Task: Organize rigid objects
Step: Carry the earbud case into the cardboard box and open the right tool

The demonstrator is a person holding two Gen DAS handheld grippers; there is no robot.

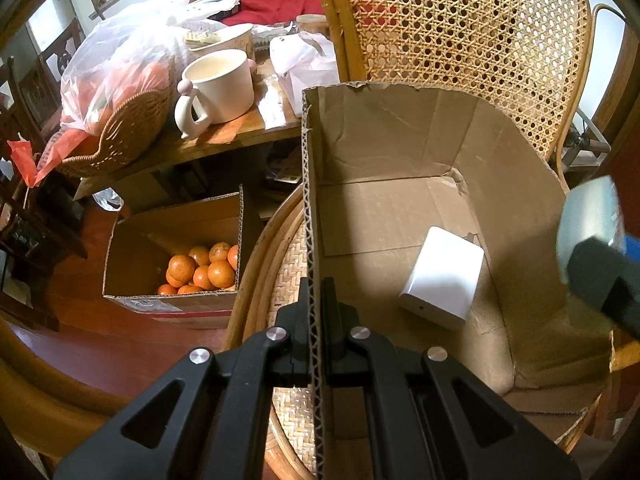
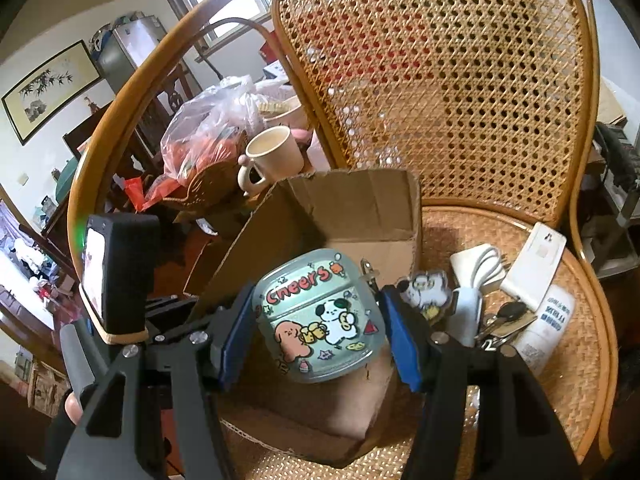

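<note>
Pinching the left wall of the cardboard box (image 1: 400, 208), the left gripper (image 1: 316, 296) has its jaws closed down onto the corrugated edge, steadying the box on the rattan chair (image 2: 440, 80). A white charger (image 1: 442, 276) lies on the box floor near the right wall. The right gripper (image 2: 316, 320) clamps a pale green case (image 2: 320, 320) printed with "Cheers" and cartoon dogs between its blue pads (image 2: 400, 340), holding it above the open box. Keys (image 2: 506, 320), a white tube (image 2: 546, 332) and another white charger (image 2: 534, 266) sit on the seat to the right.
</note>
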